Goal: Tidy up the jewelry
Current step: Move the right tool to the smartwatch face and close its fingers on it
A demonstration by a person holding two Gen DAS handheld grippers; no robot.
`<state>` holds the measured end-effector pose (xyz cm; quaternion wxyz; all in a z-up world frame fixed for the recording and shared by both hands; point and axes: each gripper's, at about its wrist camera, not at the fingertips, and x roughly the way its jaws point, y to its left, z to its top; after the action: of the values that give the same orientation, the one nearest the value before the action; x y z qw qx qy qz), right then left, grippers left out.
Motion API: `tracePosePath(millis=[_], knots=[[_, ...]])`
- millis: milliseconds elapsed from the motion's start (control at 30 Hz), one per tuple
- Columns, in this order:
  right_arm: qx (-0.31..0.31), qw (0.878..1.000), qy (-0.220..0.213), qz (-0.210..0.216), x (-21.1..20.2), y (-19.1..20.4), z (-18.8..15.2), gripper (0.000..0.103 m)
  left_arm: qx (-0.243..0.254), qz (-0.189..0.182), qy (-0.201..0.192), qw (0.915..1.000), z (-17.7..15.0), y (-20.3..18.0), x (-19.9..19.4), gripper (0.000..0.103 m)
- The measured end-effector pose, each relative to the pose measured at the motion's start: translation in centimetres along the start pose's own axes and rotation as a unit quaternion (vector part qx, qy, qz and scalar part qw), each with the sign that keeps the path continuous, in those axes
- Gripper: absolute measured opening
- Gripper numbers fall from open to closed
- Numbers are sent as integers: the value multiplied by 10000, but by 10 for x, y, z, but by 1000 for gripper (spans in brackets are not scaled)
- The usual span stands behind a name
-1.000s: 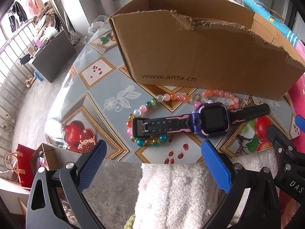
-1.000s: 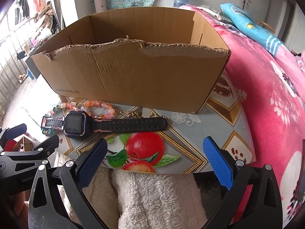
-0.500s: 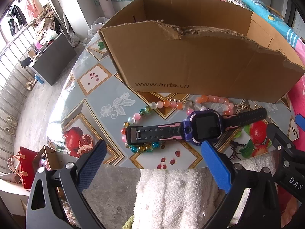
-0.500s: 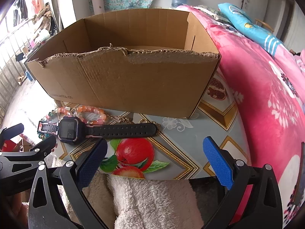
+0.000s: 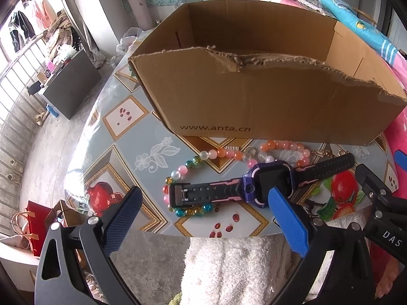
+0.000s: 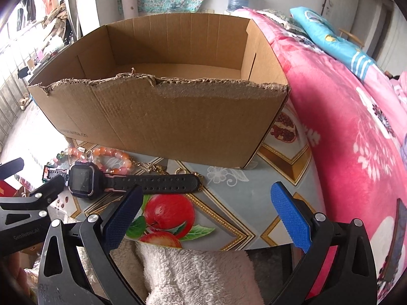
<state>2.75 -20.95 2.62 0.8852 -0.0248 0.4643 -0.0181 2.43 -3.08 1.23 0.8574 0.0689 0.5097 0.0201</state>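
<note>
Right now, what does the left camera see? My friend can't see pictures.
A purple smartwatch lies across a colourful bead bracelet on a fruit-patterned table, in front of an open cardboard box. The left gripper, open, hovers near the watch.

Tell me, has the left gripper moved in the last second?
Yes. The left gripper has risen: the cardboard box sits lower in its view, showing more of its inside.
</note>
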Motion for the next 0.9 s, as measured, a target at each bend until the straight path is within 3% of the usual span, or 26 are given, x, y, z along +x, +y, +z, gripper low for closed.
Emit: tracePosePath(millis=[200,333,467,567,633,800,900], knots=[[-32,9994,-328,133,-11,-10,2,96,152,-109,-197,9996,3,3,-5,97],[29,9938,-1059,339,-38,-22,4,96,259,-325,-452,9981,3,5,-11,97],[-316,9781,-1944,680,-60,-29,0,96,264,-680,-756,9945,-2,14,-19,97],[-766,9790,-1592,1016,-47,-24,1,96,116,-1213,-1025,9872,-10,27,-25,97],[-793,9760,-1580,1275,-45,-19,3,96,-60,-1419,-1186,9827,-16,37,-28,97],[-1141,9658,-1370,1883,-40,14,6,96,-347,-1698,-1241,9770,-29,55,-31,97],[-1262,9592,-1090,2283,-28,35,8,85,-455,-1764,-1142,9766,-31,60,-28,97]])
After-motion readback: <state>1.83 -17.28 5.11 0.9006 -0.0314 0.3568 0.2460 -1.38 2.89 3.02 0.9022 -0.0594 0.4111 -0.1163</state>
